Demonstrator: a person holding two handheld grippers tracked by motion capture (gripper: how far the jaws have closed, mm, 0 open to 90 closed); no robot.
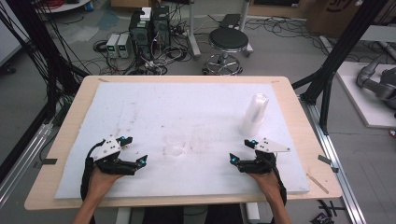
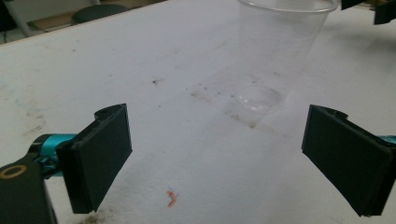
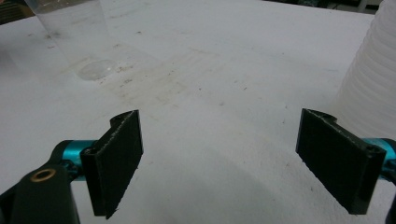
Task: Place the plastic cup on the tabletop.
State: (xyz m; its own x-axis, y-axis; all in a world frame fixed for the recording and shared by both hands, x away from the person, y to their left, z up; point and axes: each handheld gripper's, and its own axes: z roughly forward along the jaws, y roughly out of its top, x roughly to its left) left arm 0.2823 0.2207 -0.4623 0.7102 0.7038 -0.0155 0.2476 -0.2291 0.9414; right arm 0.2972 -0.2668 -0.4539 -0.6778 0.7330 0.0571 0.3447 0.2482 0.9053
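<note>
A clear cup (image 2: pixel 280 51) stands upright and empty on the table (image 1: pixel 187 107); a stack of cups (image 1: pixel 254 114) stands well apart. Left tool (image 1: pixel 133 151) and right tool (image 1: pixel 239 150) gape, holding nothing.

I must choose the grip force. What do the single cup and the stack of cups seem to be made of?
Single cup: thin clear plastic, probably; glossy, and the table shows through its wall.
Stack of cups: the same plastic, likely; nested ribbed rims make it look milky white.
</note>
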